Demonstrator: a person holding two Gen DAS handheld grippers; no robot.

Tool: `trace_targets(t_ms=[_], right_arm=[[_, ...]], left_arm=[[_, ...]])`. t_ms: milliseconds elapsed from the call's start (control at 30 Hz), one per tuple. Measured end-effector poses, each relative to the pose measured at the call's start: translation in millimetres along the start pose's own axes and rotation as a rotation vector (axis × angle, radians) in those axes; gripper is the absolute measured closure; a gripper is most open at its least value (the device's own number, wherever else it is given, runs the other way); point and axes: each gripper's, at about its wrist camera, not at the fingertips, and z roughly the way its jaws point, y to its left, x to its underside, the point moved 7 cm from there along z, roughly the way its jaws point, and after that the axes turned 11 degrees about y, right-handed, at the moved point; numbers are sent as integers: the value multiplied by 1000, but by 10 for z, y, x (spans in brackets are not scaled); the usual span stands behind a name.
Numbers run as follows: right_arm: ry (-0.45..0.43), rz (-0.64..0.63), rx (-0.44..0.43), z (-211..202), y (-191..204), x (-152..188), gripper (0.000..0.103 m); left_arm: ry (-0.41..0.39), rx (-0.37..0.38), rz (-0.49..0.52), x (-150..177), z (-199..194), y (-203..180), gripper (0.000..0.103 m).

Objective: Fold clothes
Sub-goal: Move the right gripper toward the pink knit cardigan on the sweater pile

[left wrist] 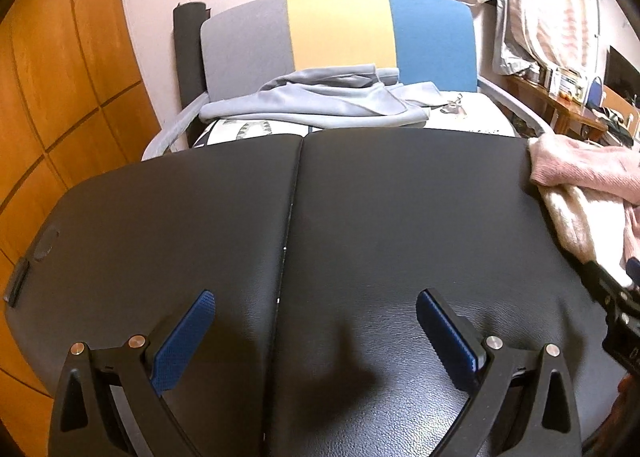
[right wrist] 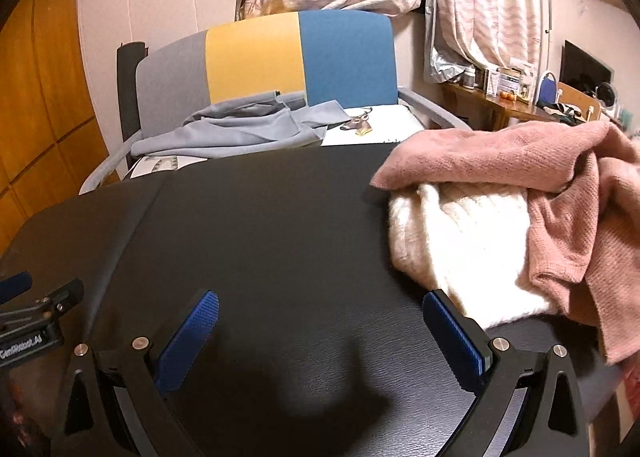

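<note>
Looking down at the black table (right wrist: 280,225), both grabbers hang over a bare part of it. The left gripper (left wrist: 316,333) has its jaws as wide as they go, with nothing in them. The right gripper (right wrist: 320,333) is just the same: wide open and holding nothing.

The clothes to fold sit in a messy heap at about 2 o'clock in the right view. A pink sweater (right wrist: 520,161) lies partly on top of a fluffy white sweater (right wrist: 460,241). The white one is just beside the right grabber's right finger (right wrist: 456,341). A grey top (right wrist: 240,129) waits on the chair (right wrist: 344,57) at 12 o'clock, well apart from the grabbers.

Here is what could go wrong. The two sweaters are tangled, so a pinch might catch both at once. The pink one droops at 3 o'clock near the table's side, so a tug could drag it off. Thick, soft wool may slip out of a small pinch
</note>
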Motion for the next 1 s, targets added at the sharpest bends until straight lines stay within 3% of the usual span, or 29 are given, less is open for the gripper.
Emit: trace_targets(t_ms=[167, 233, 533, 900, 1000], right_arm=[[-21, 21, 1, -63, -78, -8, 0], [-24, 24, -12, -52, -97, -4, 0], [-46, -17, 21, -65, -98, 23, 0], [-89, 86, -23, -98, -349, -15, 0], [-56, 91, -6, -49, -448, -36, 0]], left_arm=[[-12, 0, 10, -117, 8, 52, 0], [4, 0, -2, -205, -77, -108, 0], [-17, 9, 12, -113, -97, 40, 0], [-69, 51, -5, -80, -67, 10, 0], [-23, 57, 13, -43, 8, -31, 0]])
